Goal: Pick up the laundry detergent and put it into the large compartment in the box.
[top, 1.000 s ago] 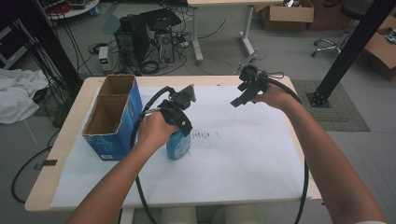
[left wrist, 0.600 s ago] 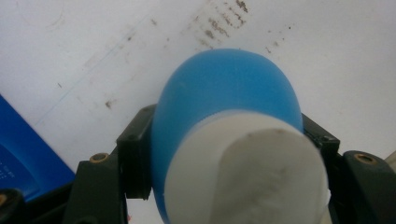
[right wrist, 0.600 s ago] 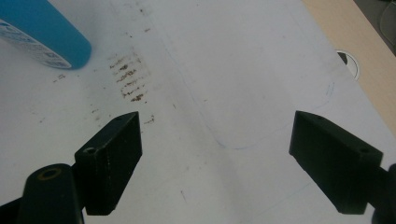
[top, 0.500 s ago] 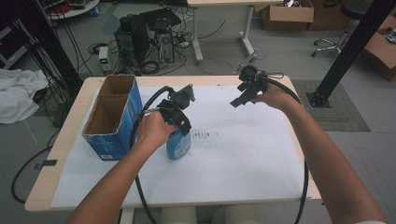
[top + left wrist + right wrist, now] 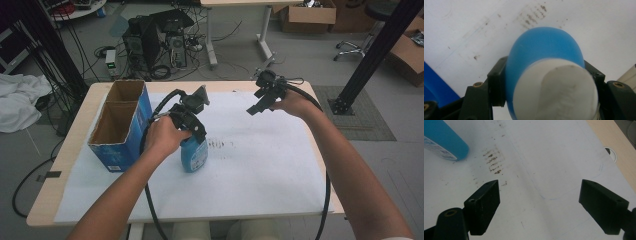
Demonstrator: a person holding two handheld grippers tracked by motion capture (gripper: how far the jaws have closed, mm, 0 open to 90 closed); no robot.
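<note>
Wide-apart black jaws of the hand-held gripper [image 5: 539, 205] above stained white paper [image 5: 544, 157], blue bottle [image 5: 444, 141] at upper left.

High view: fixed above the person's side, facing forward and down, far enough to take in the whole surface [image 5: 280, 190] and floor beyond. Left gripper view: rides its tool, pointing steeply down, very close on the blue bottle [image 5: 544, 50]. Right gripper view: looks down along its own jaws, farther off. All three share the bottle and stained paper [image 5: 494, 162].
</note>
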